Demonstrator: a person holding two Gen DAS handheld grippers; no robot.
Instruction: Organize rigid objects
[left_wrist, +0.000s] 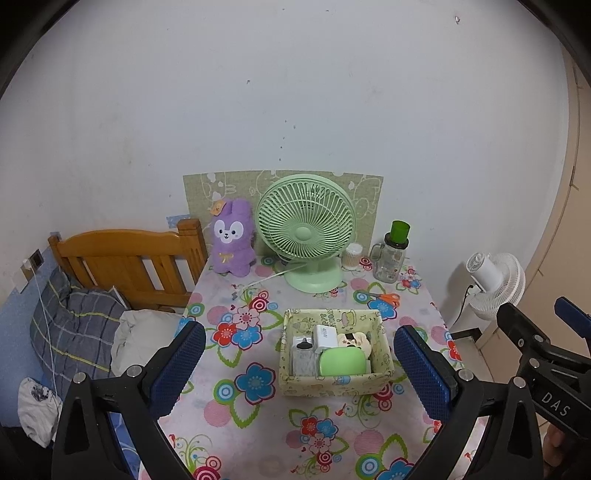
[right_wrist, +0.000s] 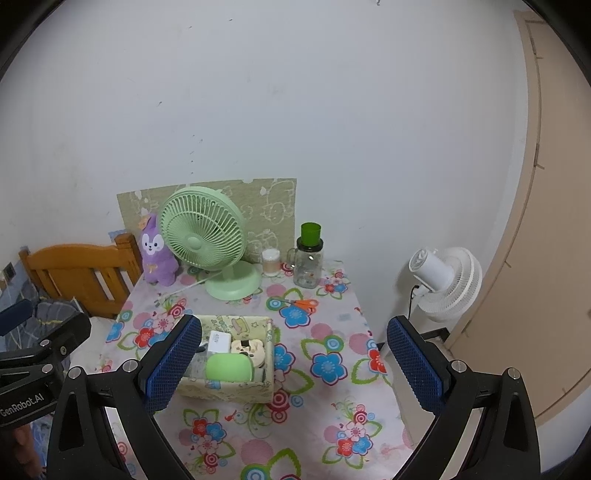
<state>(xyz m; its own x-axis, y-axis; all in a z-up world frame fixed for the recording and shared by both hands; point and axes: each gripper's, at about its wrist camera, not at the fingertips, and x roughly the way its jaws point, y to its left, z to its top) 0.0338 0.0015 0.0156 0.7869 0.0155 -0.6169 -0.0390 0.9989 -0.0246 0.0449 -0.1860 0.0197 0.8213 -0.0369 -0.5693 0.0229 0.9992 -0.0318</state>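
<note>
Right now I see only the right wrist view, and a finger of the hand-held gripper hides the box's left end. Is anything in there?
Observer: Yes. The left wrist view shows a clear item with a black cap in the box's left end, beside the green case.
Operator: Is the left hand-held gripper open?
Observer: Yes, the left hand-held gripper is open and holds nothing.

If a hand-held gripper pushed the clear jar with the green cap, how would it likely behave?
The clear jar looks like glass, so probably fragile and slippery. It stands tall and narrow, with a green cap on top, so a high push might tip it. It seems empty, likely light.
</note>
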